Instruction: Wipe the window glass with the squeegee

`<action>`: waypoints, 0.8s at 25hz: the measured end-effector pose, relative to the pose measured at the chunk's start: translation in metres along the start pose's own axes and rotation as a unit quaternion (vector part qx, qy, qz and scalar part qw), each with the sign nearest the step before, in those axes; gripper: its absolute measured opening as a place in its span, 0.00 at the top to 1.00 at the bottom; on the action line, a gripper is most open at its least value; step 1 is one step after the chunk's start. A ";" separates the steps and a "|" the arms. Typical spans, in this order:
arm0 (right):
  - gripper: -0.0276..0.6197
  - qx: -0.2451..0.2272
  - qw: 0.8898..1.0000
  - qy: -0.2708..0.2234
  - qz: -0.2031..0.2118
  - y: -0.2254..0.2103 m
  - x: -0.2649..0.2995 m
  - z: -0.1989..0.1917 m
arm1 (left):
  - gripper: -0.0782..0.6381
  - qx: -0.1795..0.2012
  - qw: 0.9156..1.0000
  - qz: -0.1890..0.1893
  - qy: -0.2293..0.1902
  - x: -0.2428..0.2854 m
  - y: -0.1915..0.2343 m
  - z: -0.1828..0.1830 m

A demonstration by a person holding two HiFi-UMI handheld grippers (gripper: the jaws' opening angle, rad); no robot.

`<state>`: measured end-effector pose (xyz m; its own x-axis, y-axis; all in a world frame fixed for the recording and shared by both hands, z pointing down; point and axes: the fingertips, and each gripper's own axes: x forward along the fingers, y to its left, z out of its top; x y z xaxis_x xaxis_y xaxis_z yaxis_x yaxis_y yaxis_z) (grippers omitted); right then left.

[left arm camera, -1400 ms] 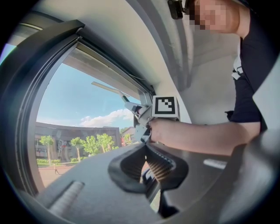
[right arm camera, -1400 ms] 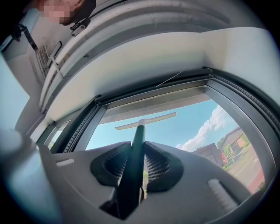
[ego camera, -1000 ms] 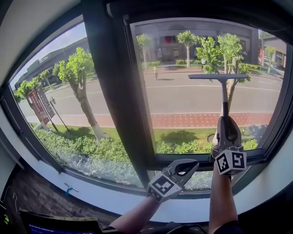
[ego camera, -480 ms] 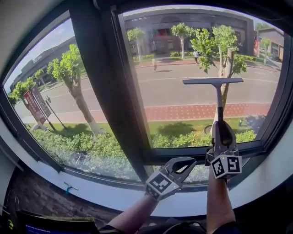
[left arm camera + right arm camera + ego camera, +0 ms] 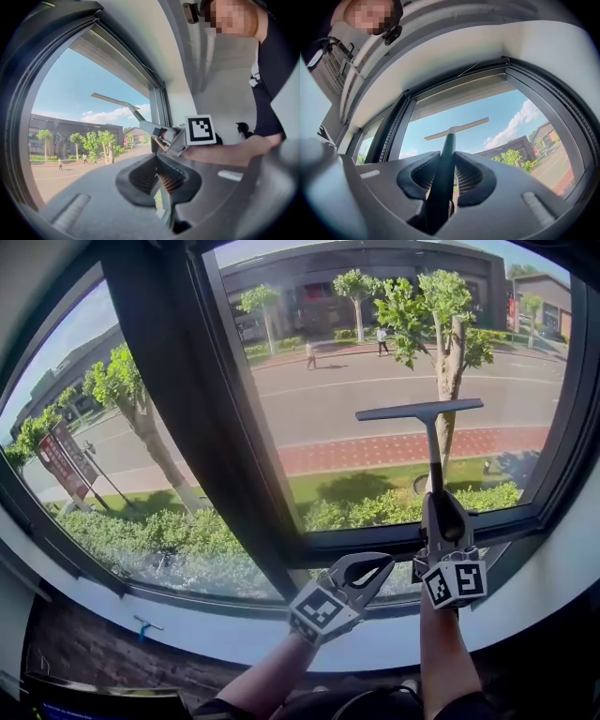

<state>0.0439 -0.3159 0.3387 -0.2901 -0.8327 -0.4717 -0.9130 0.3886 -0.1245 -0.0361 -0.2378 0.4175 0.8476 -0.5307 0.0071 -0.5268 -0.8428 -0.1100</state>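
While the right gripper [image 5: 442,514] pinches the lower end of the squeegee [image 5: 432,454], its jaws pressed onto the dark handle from either side, the tool stands almost upright in front of the right-hand window glass [image 5: 356,371]. The long axis of the handle runs vertically, from the gripper near the lower frame up to the blade [image 5: 419,411]. The blade forms the crossbar of a T at the top. It lies nearly level across the pane at about mid-height, with its right end slightly raised. Whether it touches the glass cannot be told.

In the right gripper view the squeegee [image 5: 449,140] passes between the two ribbed pads and points away toward the sky, blade at the far end.

The left gripper [image 5: 371,567] sits lower and to the left, above the white sill [image 5: 234,634] near the foot of the dark mullion [image 5: 187,427]. Its jaws are drawn together with nothing between them, as the left gripper view [image 5: 159,176] also shows.

Beyond the glass lie a road [image 5: 375,395] and trees [image 5: 427,306].
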 end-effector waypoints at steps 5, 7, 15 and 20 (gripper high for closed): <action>0.81 0.012 1.000 0.014 -0.002 -0.001 -0.014 -0.015 | 0.89 -0.003 1.000 -0.013 0.003 0.003 -0.006 -0.002; 0.81 0.019 1.000 0.018 -0.003 -0.001 -0.019 -0.022 | 0.89 -0.004 1.000 -0.017 0.005 0.003 -0.008 -0.004; 0.81 0.023 0.999 0.038 -0.003 -0.003 -0.034 -0.045 | 0.89 -0.006 1.000 -0.024 0.001 0.005 -0.004 -0.007; 0.81 0.019 0.999 0.050 -0.004 -0.005 -0.044 -0.060 | 0.89 -0.012 0.999 -0.030 0.003 0.006 -0.005 -0.012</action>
<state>0.0439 -0.3044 0.4126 -0.3128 -0.8701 -0.3808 -0.9041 0.3957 -0.1616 -0.0292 -0.2381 0.4303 0.8772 -0.4797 0.0183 -0.4767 -0.8749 -0.0853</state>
